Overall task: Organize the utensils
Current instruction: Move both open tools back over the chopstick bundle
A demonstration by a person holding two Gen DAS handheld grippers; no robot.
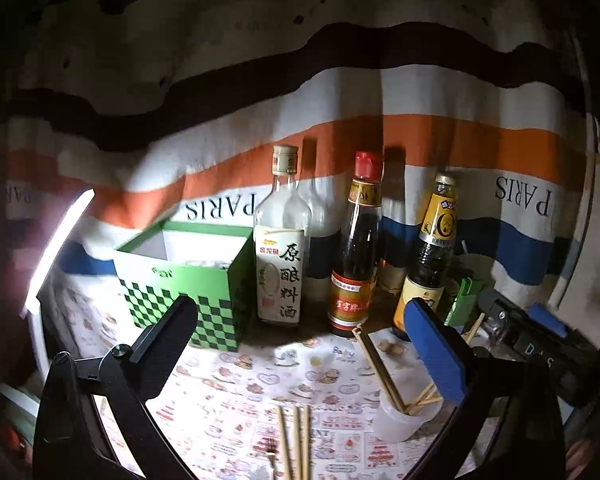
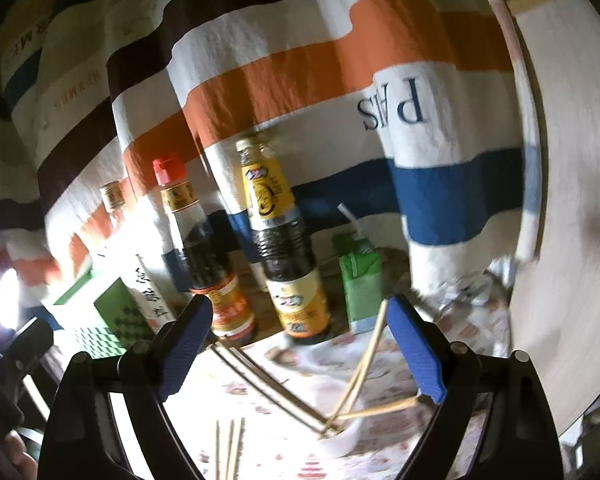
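Note:
A small white plastic cup point(image 1: 404, 420) stands on the patterned tablecloth and holds several wooden chopsticks point(image 1: 376, 364) that lean out. It also shows in the right wrist view point(image 2: 340, 436), with its chopsticks point(image 2: 364, 364) fanned out. Three loose chopsticks point(image 1: 296, 440) lie flat at the near edge, and also show in the right wrist view point(image 2: 230, 448). My left gripper point(image 1: 312, 344) is open and empty above the cloth, its right pad close to the cup. My right gripper point(image 2: 300, 344) is open and empty, above and behind the cup.
A green checkered box point(image 1: 180, 276) stands at the left. Behind are a clear cooking-wine bottle point(image 1: 282, 248), a red-capped dark bottle point(image 1: 356, 256) and a yellow-labelled dark bottle point(image 1: 432, 252). A green carton with a straw point(image 2: 360, 280) stands right of them. A striped curtain hangs behind.

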